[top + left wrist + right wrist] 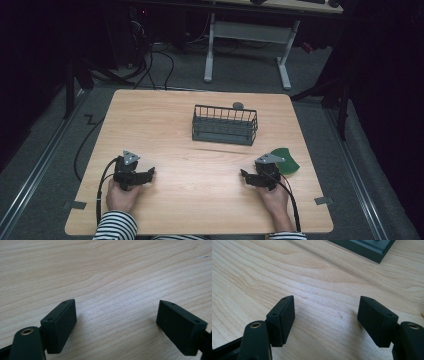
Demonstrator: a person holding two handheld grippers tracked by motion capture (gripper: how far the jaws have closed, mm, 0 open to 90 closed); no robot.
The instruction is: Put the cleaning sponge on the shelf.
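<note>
A dark wire basket (225, 124) stands upright at the middle back of the wooden table (200, 165). A green leaf-shaped piece (286, 161) lies flat near the right edge. My left gripper (150, 173) rests low over the table at the front left, held in a hand, jaws pointing toward the centre. In the left gripper view the left gripper (116, 322) stands open over bare wood. My right gripper (243, 175) sits at the front right, just left of the green piece, pointing inward. Its jaws (325, 317) are open with nothing between them; the basket's base (364, 247) shows at the top.
A small dark round object (238, 105) lies behind the basket near the far edge. Tape marks (324, 201) sit at the front corners. Beyond the table stand a white desk frame (247, 47) and floor cables (150, 65). Striped sleeves (116, 227) enter from the bottom.
</note>
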